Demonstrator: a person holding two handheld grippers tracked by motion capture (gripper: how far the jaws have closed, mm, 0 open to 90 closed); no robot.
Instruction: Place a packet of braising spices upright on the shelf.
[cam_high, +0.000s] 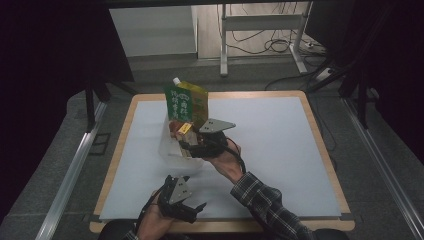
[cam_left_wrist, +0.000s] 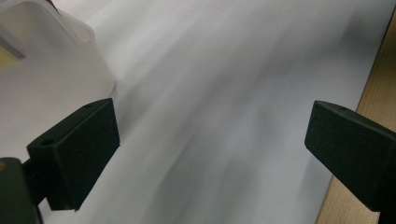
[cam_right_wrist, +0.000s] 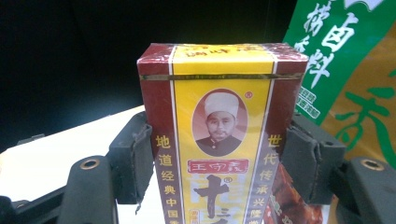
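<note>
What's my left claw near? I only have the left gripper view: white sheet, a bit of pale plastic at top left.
Observer: That plastic is a translucent tub on the white mat. The left claw sits at the table's near edge, apart from it, jaws wide with nothing between.
Operator: Where's the right claw?
Observer: At the tub. The right claw is shut on a red and yellow box, pads on its two sides.
Operator: Anything else in there?
Observer: A green and yellow spout pouch stands upright in the tub, just behind the box.
</note>
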